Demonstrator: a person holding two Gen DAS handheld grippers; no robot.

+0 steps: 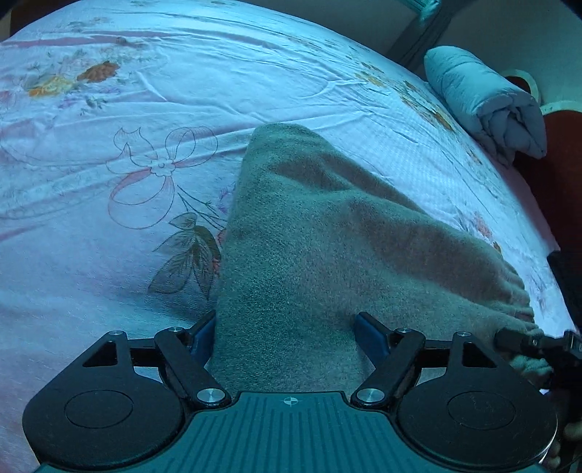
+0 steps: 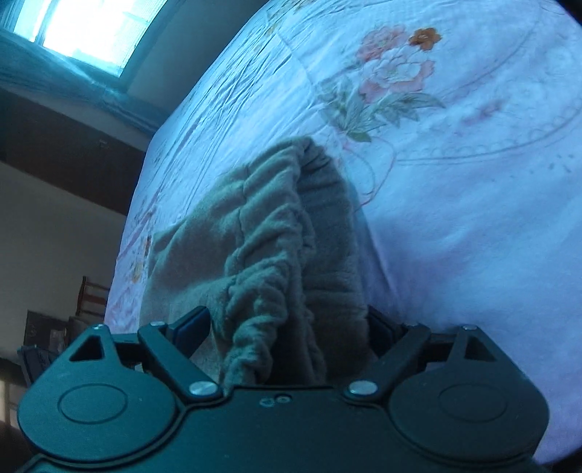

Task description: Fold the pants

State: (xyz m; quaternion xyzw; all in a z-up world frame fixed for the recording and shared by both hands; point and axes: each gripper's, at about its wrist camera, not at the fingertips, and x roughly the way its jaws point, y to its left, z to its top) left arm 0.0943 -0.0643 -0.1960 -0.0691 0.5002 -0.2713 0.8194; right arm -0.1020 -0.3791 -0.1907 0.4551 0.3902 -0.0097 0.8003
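Note:
Grey-green fleece pants lie folded on a pale floral bedsheet. Their gathered elastic waistband is at the right. In the left wrist view my left gripper stands open low over the near end of the pants, with fabric between its blue pads and no squeeze on it. In the right wrist view the ruffled waistband runs back between the wide-open fingers of my right gripper, and its loose edge drapes against the gripper body. One black finger of the right gripper shows by the waistband in the left wrist view.
A rolled pale-blue quilt lies at the bed's far right edge. In the right wrist view the bed edge drops off at the left. Past it are a dark wall band, a bright window and a wooden chair.

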